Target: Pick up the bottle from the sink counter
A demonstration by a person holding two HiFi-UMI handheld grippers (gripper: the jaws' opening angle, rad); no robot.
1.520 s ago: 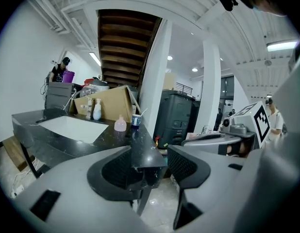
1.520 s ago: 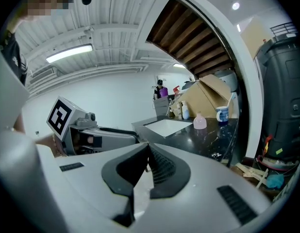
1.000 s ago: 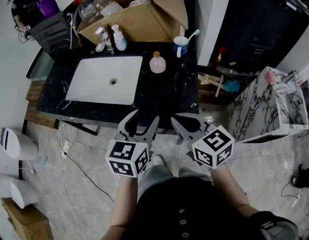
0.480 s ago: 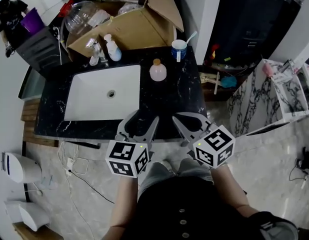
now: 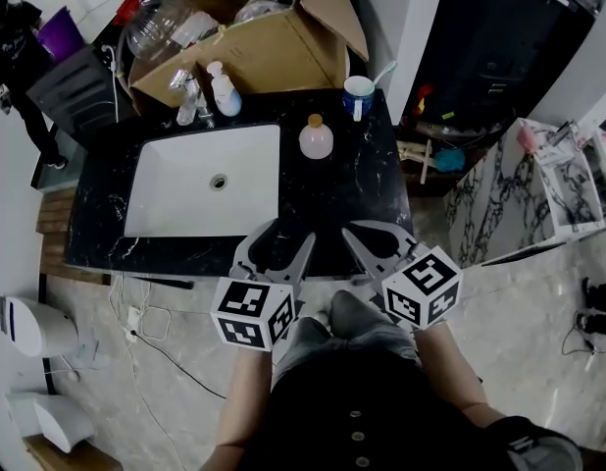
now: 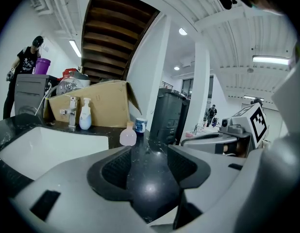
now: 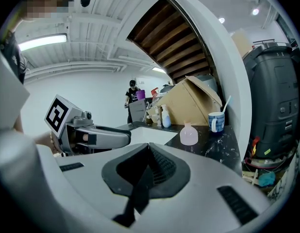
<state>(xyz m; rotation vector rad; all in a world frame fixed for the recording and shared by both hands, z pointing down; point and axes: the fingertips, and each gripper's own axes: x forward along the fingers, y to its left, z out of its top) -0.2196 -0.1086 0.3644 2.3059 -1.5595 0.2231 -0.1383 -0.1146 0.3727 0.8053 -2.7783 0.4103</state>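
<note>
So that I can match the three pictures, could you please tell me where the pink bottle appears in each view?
Head view: the pink bottle stands above centre on the black counter, right of the sink.
Left gripper view: it is left of centre, at mid-height.
Right gripper view: it is right of centre, at mid-height.
Shared landmark: the blue cup, just behind the bottle and to its right in every view.

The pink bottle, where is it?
In the head view, the pink bottle stands on the black counter, right of the white sink, near the blue mug.
</note>
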